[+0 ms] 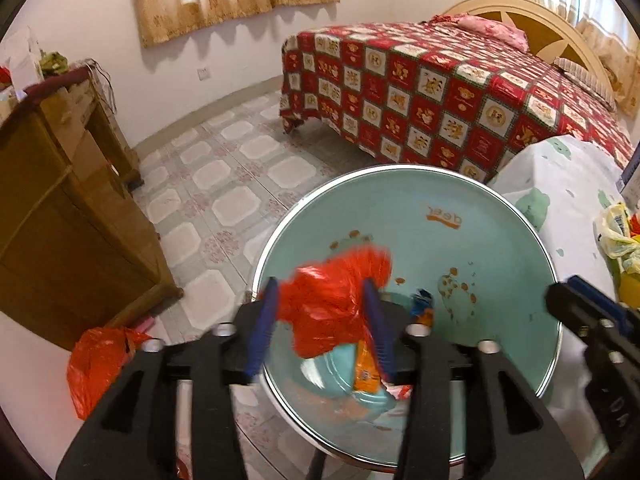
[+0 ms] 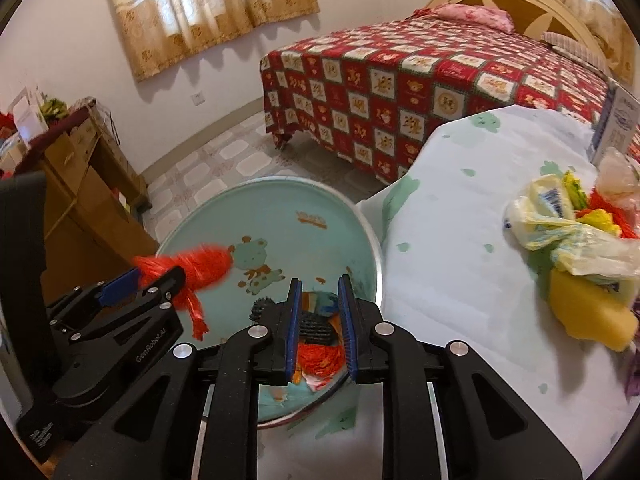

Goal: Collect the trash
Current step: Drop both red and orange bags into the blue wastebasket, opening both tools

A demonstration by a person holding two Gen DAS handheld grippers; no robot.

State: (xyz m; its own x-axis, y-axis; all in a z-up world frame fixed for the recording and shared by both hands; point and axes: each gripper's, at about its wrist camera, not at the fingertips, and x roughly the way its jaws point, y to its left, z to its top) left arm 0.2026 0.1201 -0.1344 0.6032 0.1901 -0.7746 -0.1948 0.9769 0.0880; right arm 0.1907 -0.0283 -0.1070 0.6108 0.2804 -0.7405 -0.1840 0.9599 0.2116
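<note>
A teal basin (image 1: 500, 240) (image 2: 280, 200) with a cartoon print stands below the edge of a table (image 2: 460, 280) draped in a white and green cloth. My left gripper (image 1: 320, 324) (image 2: 144, 280) hangs over the basin with its jaws apart. A blurred red plastic bag (image 1: 324, 300) (image 2: 200, 264) sits loose between its fingers. My right gripper (image 2: 320, 312) (image 1: 568, 296) is over the basin's near rim, with a narrow gap and nothing held. Wrappers (image 2: 320, 356) (image 1: 368, 372) and a black spiky piece (image 2: 260, 308) lie in the basin.
More trash lies on the table at the right: a yellowish plastic bag (image 2: 560, 232) (image 1: 620, 236) and a yellow lump (image 2: 588, 316). A bed (image 1: 420, 92) with a red cover stands behind. A wooden cabinet (image 1: 60, 200) and a red bag (image 1: 96, 364) on the tiled floor are at the left.
</note>
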